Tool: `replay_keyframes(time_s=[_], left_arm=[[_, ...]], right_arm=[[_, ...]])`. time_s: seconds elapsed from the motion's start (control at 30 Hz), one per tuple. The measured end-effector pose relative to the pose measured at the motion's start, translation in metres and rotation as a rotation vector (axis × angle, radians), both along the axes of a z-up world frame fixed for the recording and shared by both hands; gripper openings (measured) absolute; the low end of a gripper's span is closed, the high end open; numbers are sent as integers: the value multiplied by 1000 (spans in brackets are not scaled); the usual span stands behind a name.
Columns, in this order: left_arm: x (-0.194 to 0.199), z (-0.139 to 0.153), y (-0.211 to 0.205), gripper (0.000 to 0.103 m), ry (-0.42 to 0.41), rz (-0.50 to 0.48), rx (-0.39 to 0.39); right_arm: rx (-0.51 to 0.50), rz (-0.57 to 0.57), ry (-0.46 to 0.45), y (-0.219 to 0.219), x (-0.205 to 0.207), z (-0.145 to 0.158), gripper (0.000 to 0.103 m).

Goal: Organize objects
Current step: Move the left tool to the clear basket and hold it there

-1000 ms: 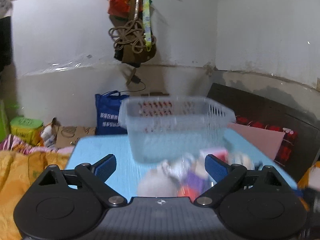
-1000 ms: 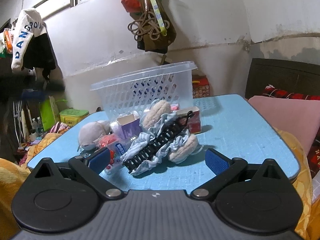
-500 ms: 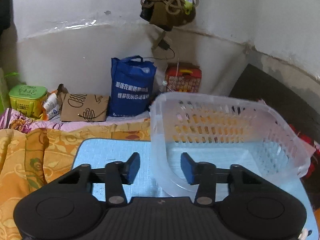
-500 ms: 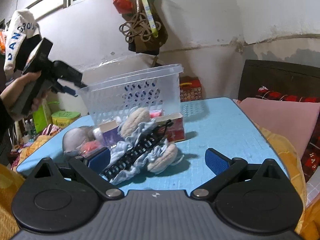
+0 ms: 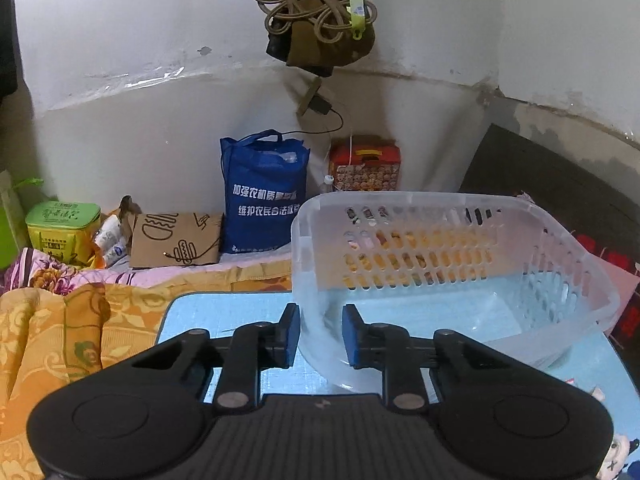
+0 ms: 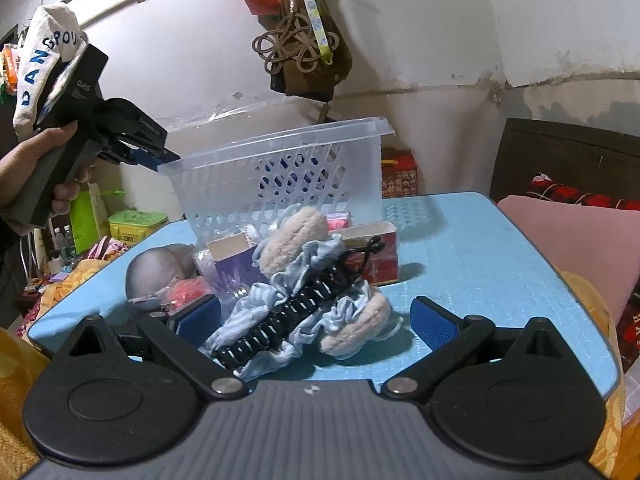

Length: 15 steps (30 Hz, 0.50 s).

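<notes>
While the left gripper point(image 5: 317, 334) holds the near wall of the basket point(image 5: 440, 264), its two blue pads point(image 5: 291, 334) stand close together, one outside the wall and one inside, with only the thin plastic between them. From the right wrist view the same gripper point(image 6: 154, 159) meets the basket's rim at the left corner, and the basket point(image 6: 280, 176) is tilted, its left side raised above the table point(image 6: 460, 248) and its right end lower. The basket has nothing inside.

The right gripper point(image 6: 316, 318) is wide open and holds nothing; its pads point(image 6: 434, 322) stand on both sides of the pile. Between them lies a black comb clip point(image 6: 288, 318) on light blue cloth point(image 6: 256, 320), with two beige fluffy pieces point(image 6: 290, 234). Behind are a purple box point(image 6: 234, 258), a red box point(image 6: 376, 252) and a grey round thing point(image 6: 154, 270), all touching or just beside each other, directly in front of the basket.

To the right of the pile the blue table is bare up to its right edge, where a pink cushion point(image 6: 580, 236) begins. The near edge of the table lies just under the right gripper. On the left side, a yellow blanket point(image 5: 60, 332) lies against the table's left edge. Behind the basket, a blue bag point(image 5: 264, 192) and a red box with pattern point(image 5: 366, 170) stand by the wall.
</notes>
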<state>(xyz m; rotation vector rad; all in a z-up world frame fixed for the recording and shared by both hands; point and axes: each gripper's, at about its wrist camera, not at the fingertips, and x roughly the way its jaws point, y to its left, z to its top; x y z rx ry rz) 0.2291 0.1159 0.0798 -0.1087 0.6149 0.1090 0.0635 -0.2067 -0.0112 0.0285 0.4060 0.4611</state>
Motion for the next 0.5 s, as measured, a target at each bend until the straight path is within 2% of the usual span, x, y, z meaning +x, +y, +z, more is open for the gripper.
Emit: replay_keyframes(time_s=[0.23, 0.3, 0.37, 0.5], left_arm=[[-2, -1, -11, 24, -9, 18, 69], [-1, 0, -10, 24, -10, 20, 72], [-1, 0, -9, 24, -11, 19, 63], [-1, 0, -6, 24, -15, 16, 59]], right_arm=[[-18, -2, -5, 3, -3, -1, 103], [-20, 1, -1, 4, -1, 0, 97], [-22, -4, 0, 6, 3, 1, 86], [-35, -29, -33, 14, 9, 9, 86]])
